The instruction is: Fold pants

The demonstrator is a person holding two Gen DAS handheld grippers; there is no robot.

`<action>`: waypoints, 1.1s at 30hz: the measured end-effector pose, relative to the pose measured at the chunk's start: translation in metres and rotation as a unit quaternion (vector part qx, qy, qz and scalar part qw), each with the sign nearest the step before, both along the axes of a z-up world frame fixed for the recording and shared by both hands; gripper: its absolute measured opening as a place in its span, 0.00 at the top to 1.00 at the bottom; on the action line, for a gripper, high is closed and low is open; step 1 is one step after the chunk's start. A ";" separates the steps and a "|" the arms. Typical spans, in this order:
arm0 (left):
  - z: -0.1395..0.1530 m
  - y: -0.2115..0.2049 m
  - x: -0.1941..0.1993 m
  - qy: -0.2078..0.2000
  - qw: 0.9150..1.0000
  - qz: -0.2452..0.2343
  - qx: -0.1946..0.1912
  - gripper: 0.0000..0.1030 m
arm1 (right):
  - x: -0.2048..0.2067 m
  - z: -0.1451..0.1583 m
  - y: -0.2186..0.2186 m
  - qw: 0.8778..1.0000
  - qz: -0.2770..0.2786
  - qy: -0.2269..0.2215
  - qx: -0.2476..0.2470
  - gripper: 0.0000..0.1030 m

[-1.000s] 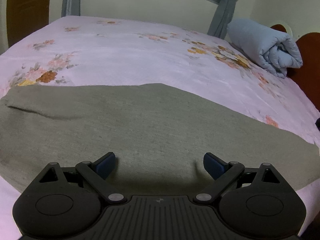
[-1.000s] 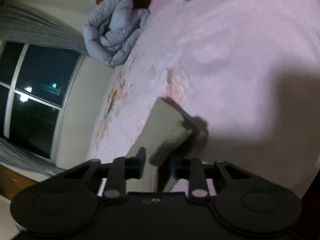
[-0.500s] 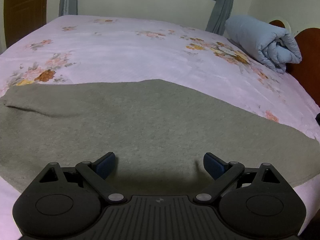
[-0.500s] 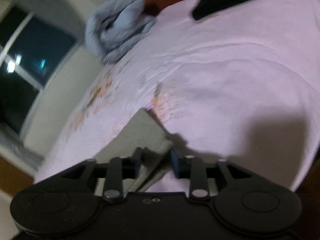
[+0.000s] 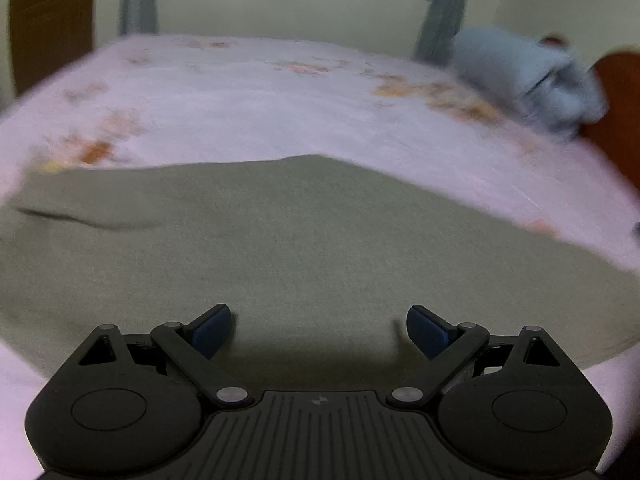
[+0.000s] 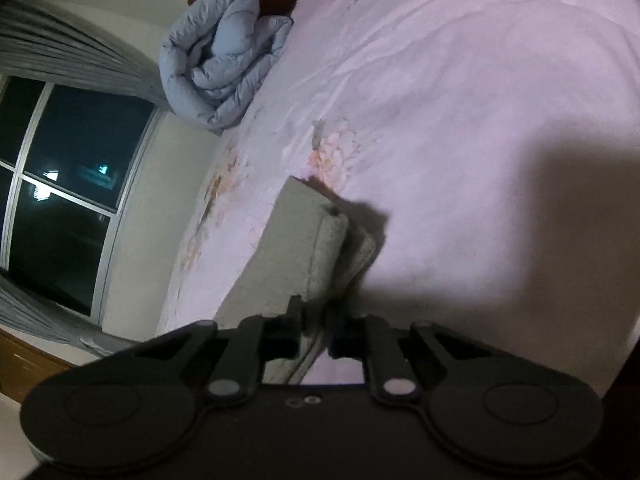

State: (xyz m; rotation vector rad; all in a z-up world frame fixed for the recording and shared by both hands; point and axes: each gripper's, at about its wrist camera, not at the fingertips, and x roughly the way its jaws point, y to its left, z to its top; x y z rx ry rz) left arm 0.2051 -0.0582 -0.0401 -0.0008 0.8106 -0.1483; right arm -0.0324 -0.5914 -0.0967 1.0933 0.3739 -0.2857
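1. Bed [image 5: 280,92]: pants [image 5: 320,240] lie flat, long axis across left view.
2. Right gripper [image 6: 314,332] jaws just closed, pinching pants end [image 6: 320,240].
3. Left gripper [image 5: 319,324] jaws spread, above mid-pants, holding nothing.

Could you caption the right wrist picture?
Right gripper shut on the pants hem, over a pink bed.
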 end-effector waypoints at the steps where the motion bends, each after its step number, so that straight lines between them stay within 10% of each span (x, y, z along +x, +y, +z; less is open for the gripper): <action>1: -0.006 -0.003 0.003 0.013 0.999 0.004 0.039 0.09 | 0.002 0.014 0.006 0.999 0.007 0.011 -0.042 0.99; 4: -0.001 -0.008 -0.006 -0.008 0.999 -0.004 0.038 0.09 | 0.012 0.050 0.023 0.991 0.032 0.036 -0.124 0.99; 7: 0.010 -0.021 -0.009 -0.002 0.995 -0.043 -0.094 0.09 | 0.019 0.065 0.023 0.988 0.042 0.052 -0.139 0.99; 14: -0.016 -0.072 -0.009 0.006 0.999 -0.049 0.012 0.09 | 0.035 0.074 0.029 0.984 0.034 0.097 -0.146 0.99; 20: 0.001 -0.080 -0.009 0.023 0.985 -0.046 -0.162 0.09 | 0.055 0.115 0.058 0.970 0.060 0.090 -0.220 0.99; 24: 0.005 -0.168 -0.027 -0.041 0.992 -0.118 -0.028 0.09 | 0.052 0.111 0.055 0.973 0.053 0.087 -0.207 0.99; 33: -0.016 -0.221 -0.049 -0.033 0.997 -0.073 -0.017 0.09 | 0.047 0.112 0.056 0.972 0.075 0.070 -0.212 0.99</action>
